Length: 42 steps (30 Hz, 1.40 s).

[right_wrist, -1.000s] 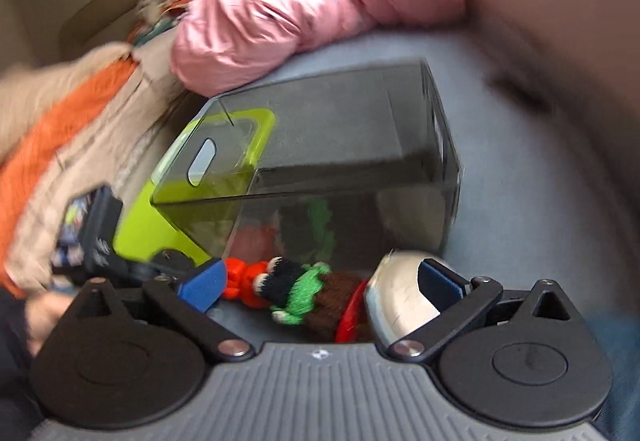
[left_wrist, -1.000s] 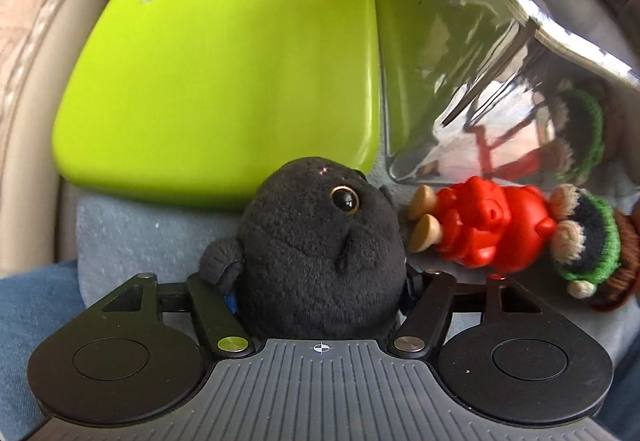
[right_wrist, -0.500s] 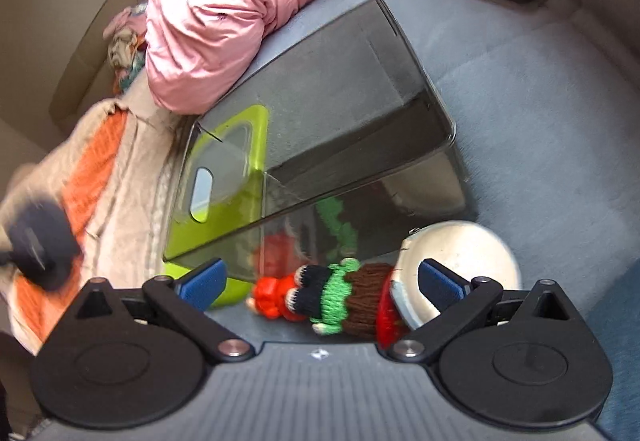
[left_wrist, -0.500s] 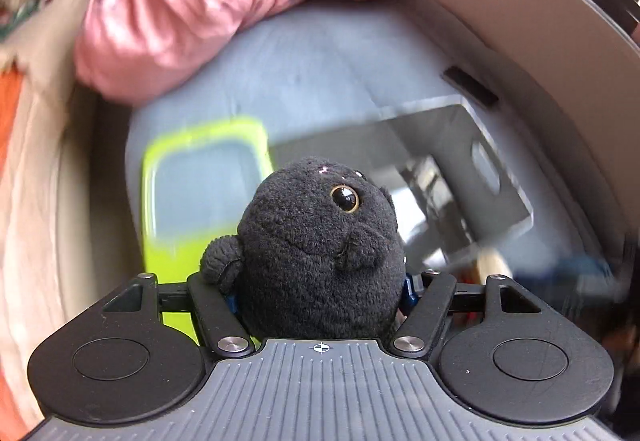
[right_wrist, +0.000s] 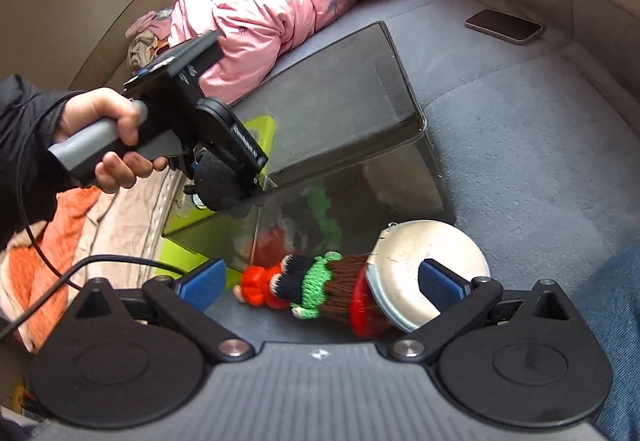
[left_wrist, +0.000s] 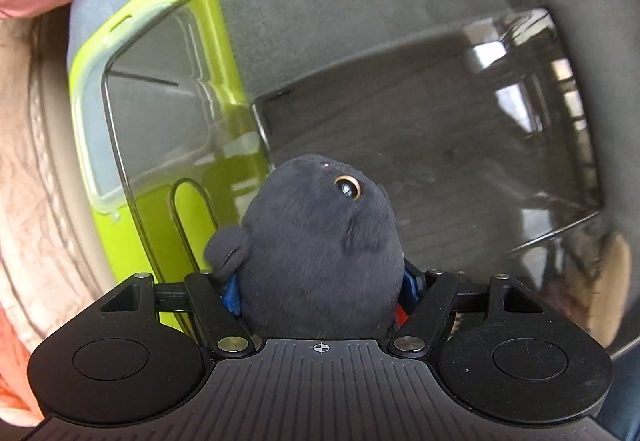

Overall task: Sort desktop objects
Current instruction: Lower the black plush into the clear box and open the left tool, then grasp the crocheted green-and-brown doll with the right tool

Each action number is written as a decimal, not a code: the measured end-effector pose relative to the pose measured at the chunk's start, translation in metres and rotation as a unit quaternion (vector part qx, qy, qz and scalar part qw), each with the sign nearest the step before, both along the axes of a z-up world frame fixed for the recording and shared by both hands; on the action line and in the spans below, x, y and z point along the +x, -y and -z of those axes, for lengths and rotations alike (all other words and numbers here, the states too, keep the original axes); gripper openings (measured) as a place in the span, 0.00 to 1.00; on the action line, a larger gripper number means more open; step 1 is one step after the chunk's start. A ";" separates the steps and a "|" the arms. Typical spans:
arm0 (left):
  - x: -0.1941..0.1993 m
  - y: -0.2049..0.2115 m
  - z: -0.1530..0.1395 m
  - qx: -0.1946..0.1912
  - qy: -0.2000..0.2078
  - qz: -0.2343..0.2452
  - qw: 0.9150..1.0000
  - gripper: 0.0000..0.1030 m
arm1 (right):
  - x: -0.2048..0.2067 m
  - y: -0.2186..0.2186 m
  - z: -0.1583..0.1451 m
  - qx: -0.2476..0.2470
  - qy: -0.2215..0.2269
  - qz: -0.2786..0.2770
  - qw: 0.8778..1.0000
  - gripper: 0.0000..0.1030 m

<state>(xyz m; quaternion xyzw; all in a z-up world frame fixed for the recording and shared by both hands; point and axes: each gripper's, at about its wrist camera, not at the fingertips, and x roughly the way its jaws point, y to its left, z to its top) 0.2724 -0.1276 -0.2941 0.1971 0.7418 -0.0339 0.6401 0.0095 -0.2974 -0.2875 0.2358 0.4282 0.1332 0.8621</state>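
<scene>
left claw point(left_wrist: 320, 293) tilted steeply down, jaws opening; right claw point(right_wrist: 320, 281) spread wide.

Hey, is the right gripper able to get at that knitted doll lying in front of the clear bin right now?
Probably yes. The right gripper is open with the knitted doll lying between its fingers, nothing over it. The silver lid crowds one finger, and the red toy touches the doll's other end.

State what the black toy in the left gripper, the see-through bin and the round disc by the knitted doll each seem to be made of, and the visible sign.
Black toy: plush fabric, matt; fuzzy nap, glossy bead eye.
See-through bin: probably smoked clear plastic, glossy; reflections, contents visible through its wall.
Round disc: apparently metal, dull silver sheen with scratches.
</scene>
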 end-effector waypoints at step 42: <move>-0.193 -0.171 -0.058 -0.254 0.168 -0.137 0.943 1.00 | 0.026 -0.211 0.085 -0.576 0.027 -0.430 0.695 0.68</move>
